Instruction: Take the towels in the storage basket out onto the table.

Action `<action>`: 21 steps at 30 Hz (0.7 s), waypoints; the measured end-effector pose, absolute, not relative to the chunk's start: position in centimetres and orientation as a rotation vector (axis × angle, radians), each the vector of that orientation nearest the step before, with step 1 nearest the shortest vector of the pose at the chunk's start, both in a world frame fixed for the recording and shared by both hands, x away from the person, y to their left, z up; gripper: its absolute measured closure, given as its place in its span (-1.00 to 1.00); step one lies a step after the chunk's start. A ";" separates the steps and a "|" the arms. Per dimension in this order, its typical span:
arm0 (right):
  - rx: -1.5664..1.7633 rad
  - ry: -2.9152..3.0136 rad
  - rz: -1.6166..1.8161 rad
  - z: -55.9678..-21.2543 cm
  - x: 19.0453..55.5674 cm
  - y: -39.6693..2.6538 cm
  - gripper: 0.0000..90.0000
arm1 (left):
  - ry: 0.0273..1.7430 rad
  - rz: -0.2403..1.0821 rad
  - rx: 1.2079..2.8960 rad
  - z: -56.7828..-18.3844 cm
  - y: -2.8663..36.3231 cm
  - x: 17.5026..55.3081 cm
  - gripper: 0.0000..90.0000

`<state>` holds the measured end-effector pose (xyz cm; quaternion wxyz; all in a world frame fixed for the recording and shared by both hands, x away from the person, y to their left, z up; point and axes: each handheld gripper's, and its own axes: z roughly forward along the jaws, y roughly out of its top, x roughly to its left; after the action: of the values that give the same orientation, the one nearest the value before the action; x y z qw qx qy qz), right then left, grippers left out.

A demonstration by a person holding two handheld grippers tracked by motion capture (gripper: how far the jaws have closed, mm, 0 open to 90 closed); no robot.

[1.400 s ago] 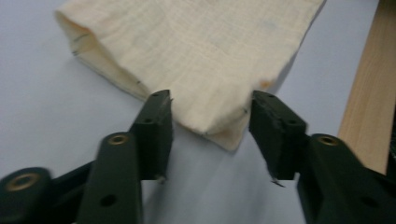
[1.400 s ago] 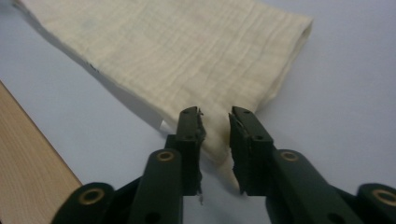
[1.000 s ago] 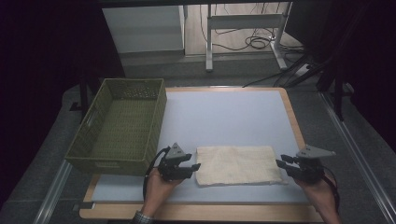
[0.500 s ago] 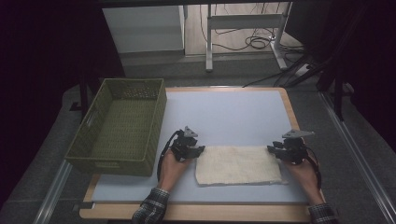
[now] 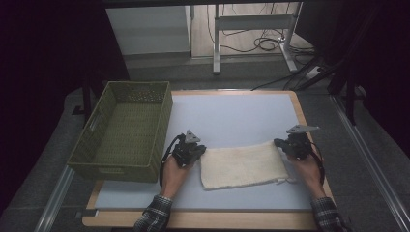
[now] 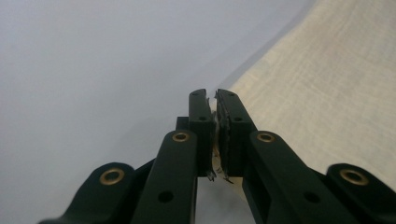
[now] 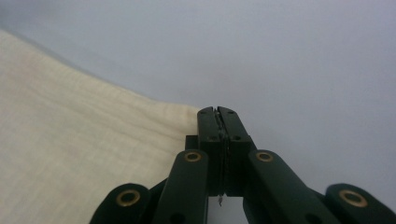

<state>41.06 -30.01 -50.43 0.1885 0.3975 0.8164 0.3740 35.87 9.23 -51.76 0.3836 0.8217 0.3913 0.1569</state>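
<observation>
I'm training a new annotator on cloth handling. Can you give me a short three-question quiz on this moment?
1. True or false: the cream cloth lies inside the green basket.
2. Which part of the cloth does each claw grip? A) the near corners B) the far corners C) the middle
3. Fill in: the basket stands to the ____ of the cloth in the high view.

Key:
1. False; it lies flat on the white mat.
2. B; the left claw and right claw have just closed on the far corners.
3. Left.
</observation>
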 end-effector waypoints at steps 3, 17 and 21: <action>1.124 2.313 1.042 -51.1 42.4 -29.2 0.97 | 1.021 0.386 2.091 -52.1 9.6 35.8 0.85; 1.105 2.332 1.004 -50.7 40.9 -29.7 0.22 | 1.039 0.369 2.099 -53.8 10.0 36.3 0.26; 1.086 2.328 0.964 -50.7 40.1 -29.5 0.06 | 1.051 0.376 2.094 -54.1 10.1 36.6 0.15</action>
<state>40.11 -29.51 -50.67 0.1975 0.3880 0.8318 0.3444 36.58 10.10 -54.12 0.3749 0.8180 0.4108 0.1469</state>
